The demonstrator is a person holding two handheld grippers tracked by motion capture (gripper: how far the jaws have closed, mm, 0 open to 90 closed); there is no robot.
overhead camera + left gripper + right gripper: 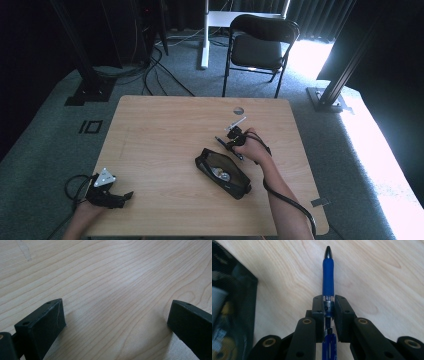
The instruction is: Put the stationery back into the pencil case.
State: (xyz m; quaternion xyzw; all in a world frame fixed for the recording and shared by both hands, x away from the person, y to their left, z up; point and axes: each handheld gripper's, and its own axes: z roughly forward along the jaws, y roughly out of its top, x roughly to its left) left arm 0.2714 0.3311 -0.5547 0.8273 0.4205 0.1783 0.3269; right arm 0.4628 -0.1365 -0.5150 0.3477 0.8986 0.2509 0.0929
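Observation:
A blue pen [328,277] with a dark tip sticks out forward from my right gripper [328,305], whose jaws are shut on its barrel just above the table. In the high view the right gripper [231,143] holds the pen [221,141] right of an open black pencil case [222,172] lying mid-table, with items inside. The case's mesh edge [229,305] shows at the left of the right gripper view. My left gripper [122,197] rests near the table's front left corner, its jaws spread wide over bare wood [112,290], nothing between them.
The wooden table [165,130] has a small round grommet [238,110] near its far edge. A black folding chair [257,47] stands beyond the table. Black frame posts [332,90] stand on the carpet at both sides, and cables [150,70] run on the floor.

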